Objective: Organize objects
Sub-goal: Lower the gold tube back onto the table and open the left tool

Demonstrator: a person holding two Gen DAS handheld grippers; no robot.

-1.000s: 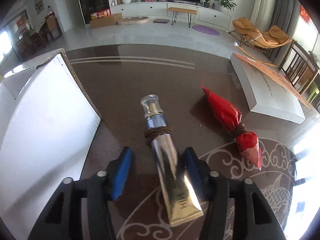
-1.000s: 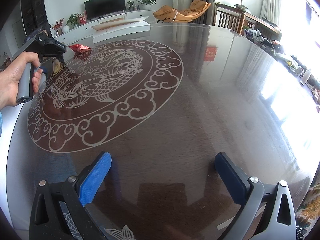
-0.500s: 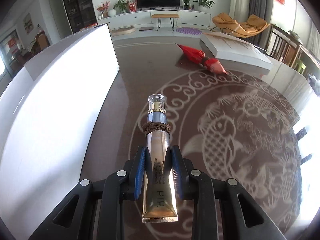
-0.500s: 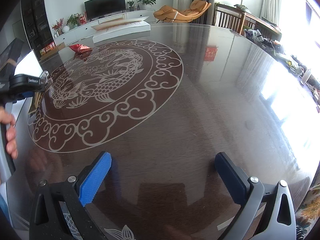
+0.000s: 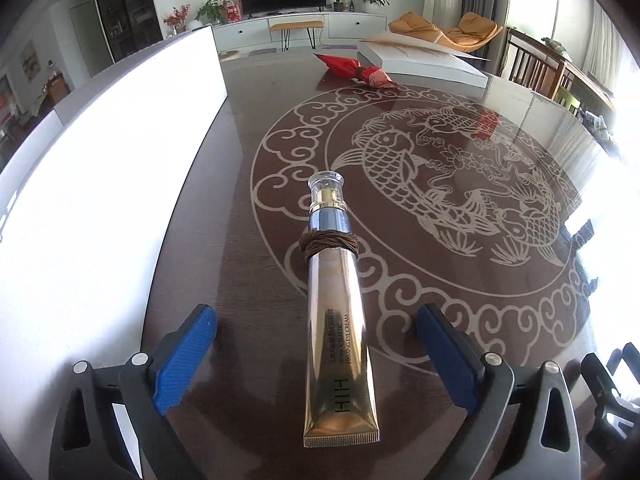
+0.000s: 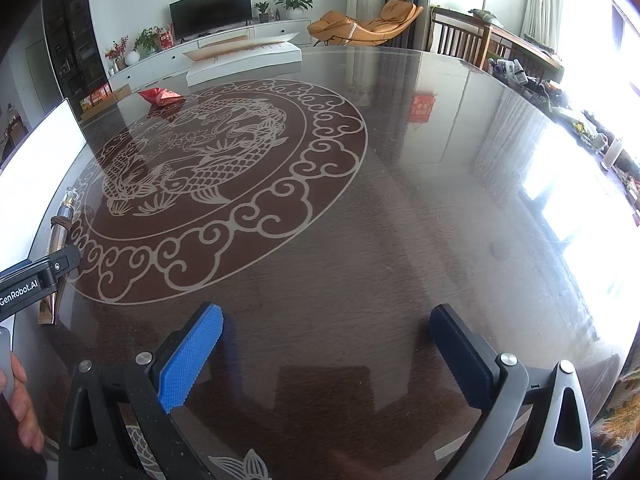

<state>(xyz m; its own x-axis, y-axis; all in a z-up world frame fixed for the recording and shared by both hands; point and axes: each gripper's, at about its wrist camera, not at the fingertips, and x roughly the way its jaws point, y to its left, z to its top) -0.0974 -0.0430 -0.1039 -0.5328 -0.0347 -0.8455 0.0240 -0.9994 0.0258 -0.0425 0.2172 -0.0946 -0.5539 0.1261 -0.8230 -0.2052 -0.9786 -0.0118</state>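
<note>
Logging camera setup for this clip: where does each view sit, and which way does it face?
Left wrist: on the left tool, facing along the tube toward the TV wall; only its open fingers show.
Right wrist: on the right tool, facing across the table; a hand shows.
Shared: tube, red packet.

Tube [image 5: 336,320] on table [image 5: 460,300]; box [image 5: 100,184] left, pouch [image 5: 356,70] behind.
</note>
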